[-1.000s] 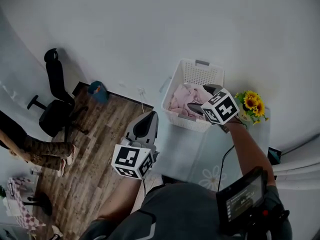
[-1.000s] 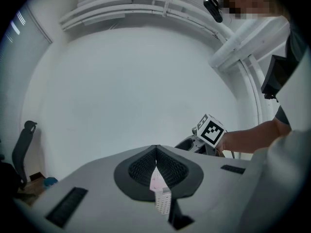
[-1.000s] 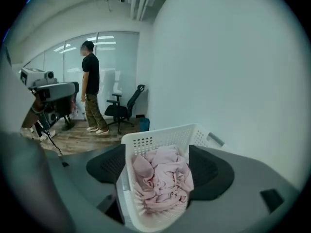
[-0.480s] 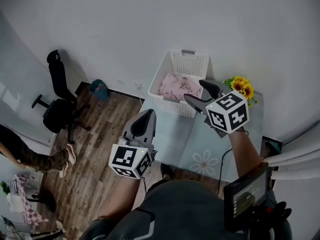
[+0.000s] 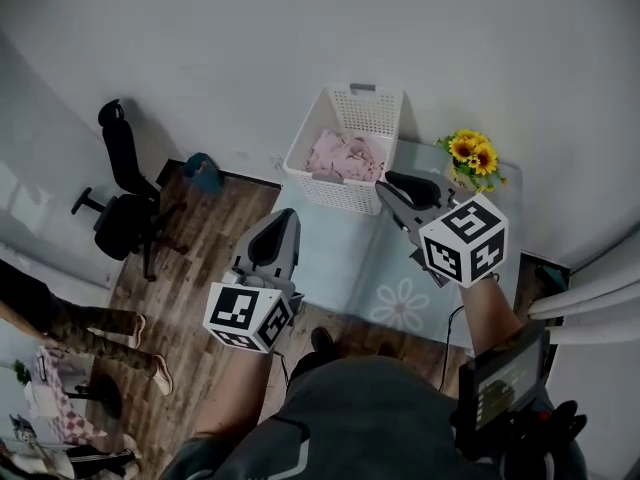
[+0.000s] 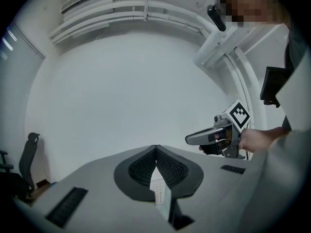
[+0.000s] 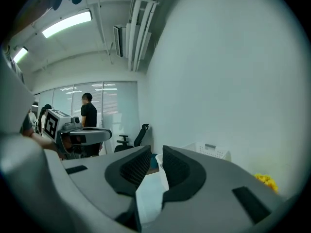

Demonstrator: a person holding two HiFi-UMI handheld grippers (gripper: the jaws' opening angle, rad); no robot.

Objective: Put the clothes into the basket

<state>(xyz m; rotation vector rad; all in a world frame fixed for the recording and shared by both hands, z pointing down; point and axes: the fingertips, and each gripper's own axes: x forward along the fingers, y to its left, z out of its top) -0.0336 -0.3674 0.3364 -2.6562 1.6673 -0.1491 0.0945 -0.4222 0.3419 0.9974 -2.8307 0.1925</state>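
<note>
A white slatted basket (image 5: 345,118) stands at the table's far end by the wall, with pink clothes (image 5: 343,156) lying inside it. My right gripper (image 5: 393,183) hovers over the table just to the right of the basket; its jaws are closing, a narrow gap still shows in the right gripper view (image 7: 156,153), and nothing is between them. My left gripper (image 5: 282,220) is held off the table's left edge, above the wooden floor. Its pads meet at the tip (image 6: 155,148) with nothing held. The basket's rim (image 7: 207,150) peeks over the right jaw.
A pot of sunflowers (image 5: 471,153) stands right of the basket. The pale table (image 5: 340,258) carries a daisy print (image 5: 401,304). A black office chair (image 5: 125,203) and a blue object (image 5: 201,173) are on the floor at left. A person's legs (image 5: 45,318) show at the far left.
My right gripper has drawn back out of the basket toward me and its jaws have narrowed. The pink clothes stay in the basket. The left gripper has barely moved.
</note>
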